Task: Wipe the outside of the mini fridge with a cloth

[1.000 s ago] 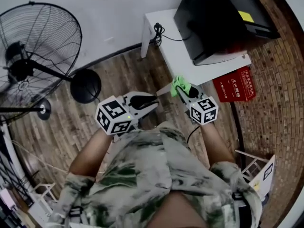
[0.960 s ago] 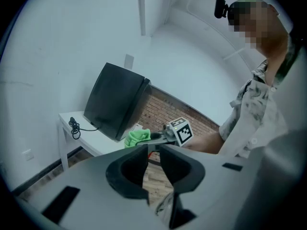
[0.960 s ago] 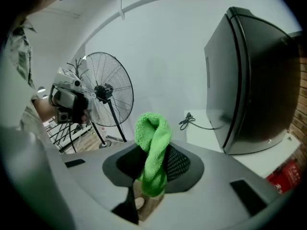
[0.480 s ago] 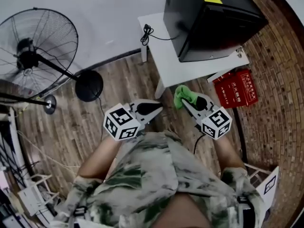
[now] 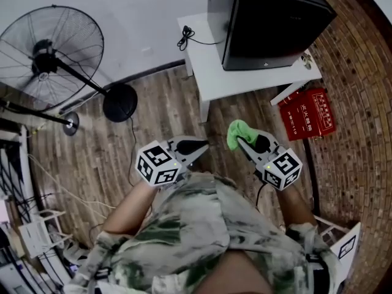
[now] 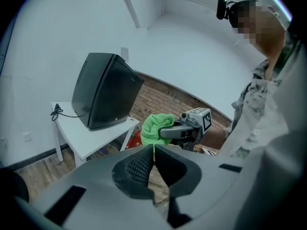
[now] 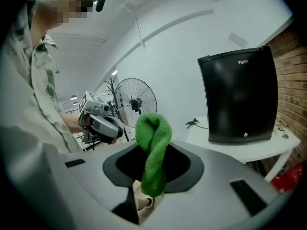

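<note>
Right gripper [image 5: 244,141] clamped on green cloth [image 7: 153,138]; cloth bunched, folded over jaw tips, tail hanging below. Left gripper [image 6: 153,151] jaws together, nothing between them. Black mini fridge [image 5: 269,17] stands on white table [image 5: 214,81], well ahead of you, apart from both grippers. Cloth looks soft, light, limp and likely bunches under pressure, so you press folded pad flat to panel. Your grip near cloth's middle looks sound. Fridge shell looks hard, glossy, probably steady under light wiping.
</note>
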{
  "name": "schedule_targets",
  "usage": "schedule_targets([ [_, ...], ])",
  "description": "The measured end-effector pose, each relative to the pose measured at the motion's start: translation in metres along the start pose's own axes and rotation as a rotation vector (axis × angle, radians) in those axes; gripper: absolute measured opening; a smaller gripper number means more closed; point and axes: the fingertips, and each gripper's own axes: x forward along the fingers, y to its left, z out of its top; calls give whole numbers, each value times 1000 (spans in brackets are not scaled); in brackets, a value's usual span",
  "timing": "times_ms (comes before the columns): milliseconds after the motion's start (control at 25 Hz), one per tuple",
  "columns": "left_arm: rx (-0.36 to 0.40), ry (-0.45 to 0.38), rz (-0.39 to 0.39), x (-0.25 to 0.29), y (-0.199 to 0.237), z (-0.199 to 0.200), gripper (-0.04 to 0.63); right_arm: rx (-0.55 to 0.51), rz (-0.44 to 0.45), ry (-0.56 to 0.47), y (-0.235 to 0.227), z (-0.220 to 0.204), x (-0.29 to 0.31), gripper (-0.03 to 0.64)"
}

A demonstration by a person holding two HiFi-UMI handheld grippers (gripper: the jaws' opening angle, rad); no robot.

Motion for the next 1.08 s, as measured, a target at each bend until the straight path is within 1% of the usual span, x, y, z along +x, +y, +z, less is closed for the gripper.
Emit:
schedule_targets([
  [120,10,22,3,6,-13,-8,31,-2,14,-9,8,-5,-12,118],
  [320,29,30,39,16,-29,-13,31,-17,15,-29,11,-7,-32,117],
  [440,23,45,29,22,-37,-17,31,-24,9,-38,12,-8,-44,117],
  [600,57,72,24,30,-37,-12,31,-15,-17,-59,6,-9,-54,117],
  [800,84,82,10,50,-42,0,32,7,-36,-62,-2,-17,-73,117],
  [920,77,83,1,61,-43,2,31,16,-37,-54,-9,-22,-78,117],
  [1080,51,99,-15,69,-43,-4,31,28,-34,-42,-13,-28,-80,117],
])
